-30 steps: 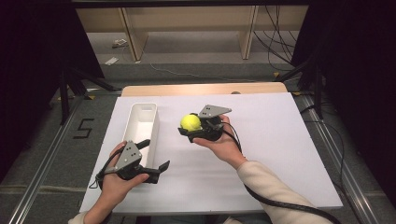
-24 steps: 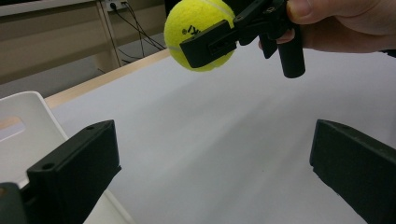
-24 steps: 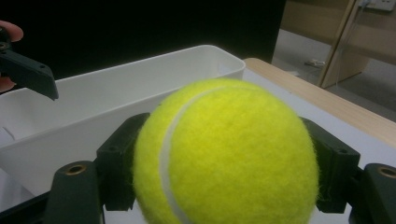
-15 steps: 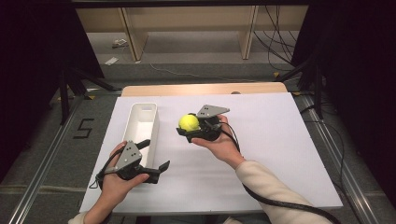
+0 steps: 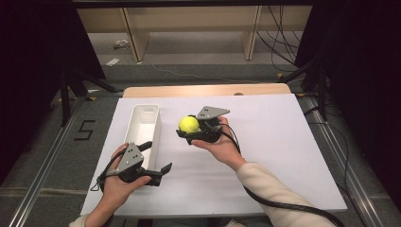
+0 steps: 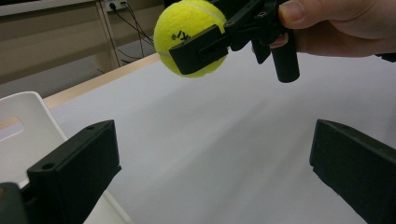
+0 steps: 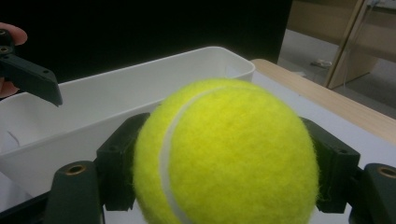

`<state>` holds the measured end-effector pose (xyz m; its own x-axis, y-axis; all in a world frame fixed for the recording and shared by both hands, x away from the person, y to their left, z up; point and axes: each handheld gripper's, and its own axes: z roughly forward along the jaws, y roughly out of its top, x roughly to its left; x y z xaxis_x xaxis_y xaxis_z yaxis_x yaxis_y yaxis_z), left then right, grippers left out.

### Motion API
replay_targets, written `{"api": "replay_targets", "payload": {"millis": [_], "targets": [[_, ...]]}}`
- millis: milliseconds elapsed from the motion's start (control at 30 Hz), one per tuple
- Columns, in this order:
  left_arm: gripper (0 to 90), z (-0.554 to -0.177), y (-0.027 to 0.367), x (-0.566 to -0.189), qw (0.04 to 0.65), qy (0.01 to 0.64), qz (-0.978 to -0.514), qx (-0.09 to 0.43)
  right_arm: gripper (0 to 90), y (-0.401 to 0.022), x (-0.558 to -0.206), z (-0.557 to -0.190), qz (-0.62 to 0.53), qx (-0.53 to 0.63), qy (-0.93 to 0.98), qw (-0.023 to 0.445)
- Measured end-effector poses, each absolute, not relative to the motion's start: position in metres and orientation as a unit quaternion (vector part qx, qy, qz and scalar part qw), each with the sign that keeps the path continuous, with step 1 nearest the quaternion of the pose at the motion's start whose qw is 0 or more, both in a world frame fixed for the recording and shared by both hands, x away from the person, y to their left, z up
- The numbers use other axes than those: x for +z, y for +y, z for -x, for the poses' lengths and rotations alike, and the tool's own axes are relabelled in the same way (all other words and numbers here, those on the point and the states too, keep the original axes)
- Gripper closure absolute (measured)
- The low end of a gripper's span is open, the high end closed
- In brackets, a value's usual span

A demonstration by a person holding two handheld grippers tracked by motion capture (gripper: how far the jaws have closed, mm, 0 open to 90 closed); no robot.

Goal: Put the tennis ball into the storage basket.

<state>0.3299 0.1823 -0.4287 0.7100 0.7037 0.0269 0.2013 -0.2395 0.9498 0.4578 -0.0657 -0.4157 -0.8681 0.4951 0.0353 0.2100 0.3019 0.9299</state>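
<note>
right gripper (image 5: 185,130) clamps tennis ball (image 5: 188,124) | beside bin (image 5: 144,124) rim

1. Looks like a lab or recording studio set up for data capture, not a home.
2. Black curtains (image 5: 42,52) hung on both sides, closing off the work area.
3. White foam-like board (image 5: 279,156) laid over a light wooden table (image 5: 208,90), kept almost bare.
4. Bundles of black cables (image 5: 279,33) trailing over the grey floor (image 5: 198,52) behind the table.
5. Metal rails (image 5: 42,189) running along the floor on either side.
6. A figure "5" (image 5: 85,130) marked in black tape on the floor at the left.
7. Dark stand legs (image 5: 80,80) braced on the floor, plain wooden furniture frames (image 5: 135,33) at the back.
</note>
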Motion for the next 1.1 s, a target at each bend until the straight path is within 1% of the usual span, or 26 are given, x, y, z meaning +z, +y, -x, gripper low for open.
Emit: {"api": "replay_targets", "payload": {"millis": [567,1100], "targets": [[0.9,-0.330,0.183,-0.428,0.538,0.301,-0.752,0.233,26.7,-0.065,-0.413,-0.460,-0.223,0.552,0.793,0.130],[0.9,-0.330,0.183,-0.428,0.540,0.301,-0.751,0.232,26.7,-0.057,-0.402,-0.462,-0.220,0.564,0.786,0.128]]}}
